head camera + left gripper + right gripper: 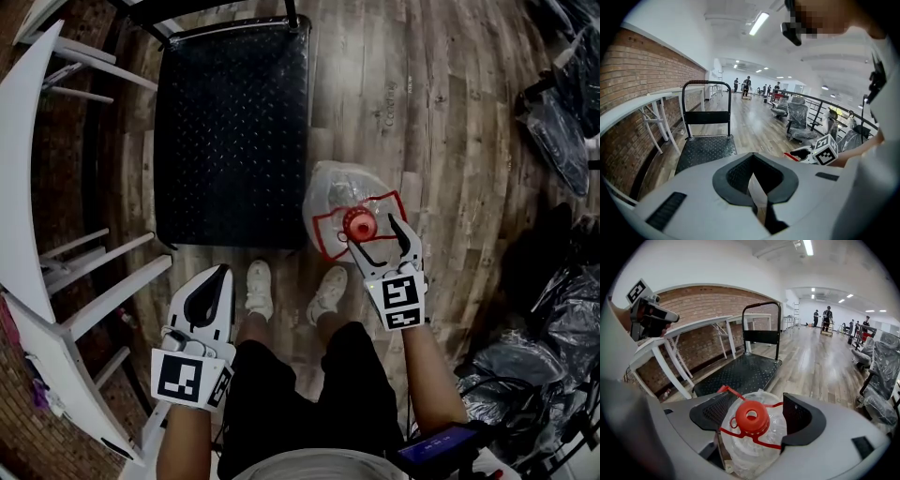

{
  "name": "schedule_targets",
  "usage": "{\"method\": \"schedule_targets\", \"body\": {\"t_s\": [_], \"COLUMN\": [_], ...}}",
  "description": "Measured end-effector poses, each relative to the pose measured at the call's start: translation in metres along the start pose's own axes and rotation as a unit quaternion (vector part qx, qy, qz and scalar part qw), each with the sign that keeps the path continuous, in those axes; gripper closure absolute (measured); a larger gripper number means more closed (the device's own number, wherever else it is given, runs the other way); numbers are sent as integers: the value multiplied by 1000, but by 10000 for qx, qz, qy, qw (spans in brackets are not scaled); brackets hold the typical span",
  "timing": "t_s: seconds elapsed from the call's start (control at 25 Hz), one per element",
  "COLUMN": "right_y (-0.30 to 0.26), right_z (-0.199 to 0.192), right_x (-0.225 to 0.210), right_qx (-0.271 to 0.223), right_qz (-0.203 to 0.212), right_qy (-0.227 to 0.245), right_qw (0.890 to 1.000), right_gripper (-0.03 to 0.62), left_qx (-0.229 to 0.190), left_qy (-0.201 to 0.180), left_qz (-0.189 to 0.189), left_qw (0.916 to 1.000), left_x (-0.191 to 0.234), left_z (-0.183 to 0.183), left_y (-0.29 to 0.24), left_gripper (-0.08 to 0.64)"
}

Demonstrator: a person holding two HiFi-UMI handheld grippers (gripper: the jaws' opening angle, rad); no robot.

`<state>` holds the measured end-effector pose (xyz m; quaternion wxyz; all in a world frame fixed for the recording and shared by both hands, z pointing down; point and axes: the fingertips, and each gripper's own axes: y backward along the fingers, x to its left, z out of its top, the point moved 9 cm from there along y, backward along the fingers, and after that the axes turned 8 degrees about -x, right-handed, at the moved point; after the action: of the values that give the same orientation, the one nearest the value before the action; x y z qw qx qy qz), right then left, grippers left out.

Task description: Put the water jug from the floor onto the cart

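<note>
The clear water jug (337, 192) stands on the wood floor just right of the black cart (234, 131). It has a red cap (358, 225) and a thin red carrying strap. My right gripper (371, 231) is open right above it, one jaw on each side of the cap (751, 417), with gaps showing on both sides in the right gripper view. My left gripper (222, 272) hangs lower left, shut and empty, its tips meeting (752, 157). The cart's deck (705, 150) lies ahead of it, bare.
White table legs (56, 281) line the left by a brick wall. The cart's upright push handle (761, 305) is at its far end. Chairs wrapped in black plastic (562, 309) crowd the right. My white shoes (258, 286) stand near the cart's near edge.
</note>
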<state>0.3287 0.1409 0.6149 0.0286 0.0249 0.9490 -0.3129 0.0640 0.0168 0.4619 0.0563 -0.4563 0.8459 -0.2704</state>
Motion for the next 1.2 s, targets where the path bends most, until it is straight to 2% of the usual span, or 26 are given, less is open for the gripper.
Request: {"method": "schedule_targets", "body": {"t_s": [0.32,0.6,0.92,1.2], "right_y": [-35,-53,-60,-56], "right_z": [-30,-49,-54,-54], "right_x": [-2,3,5,5], "right_qx": [232,395,418,443], "right_qz": [7,13,-361,-560], "right_qy": [-87,-59,152,44], "right_qw": [9997,9992,9984,9974], "right_gripper": [253,253,267,276], "left_qx": [58,159,200,203], "left_qy": [48,266,376,403], "left_qz": [91,195,244,227], "left_qw": [9999,9993,9988,9987], "left_x": [13,23,30,35], "left_z": [-11,-25,-31,-29], "left_y": [-6,-1,-2,-1], "left_gripper": [558,558,558,558]}}
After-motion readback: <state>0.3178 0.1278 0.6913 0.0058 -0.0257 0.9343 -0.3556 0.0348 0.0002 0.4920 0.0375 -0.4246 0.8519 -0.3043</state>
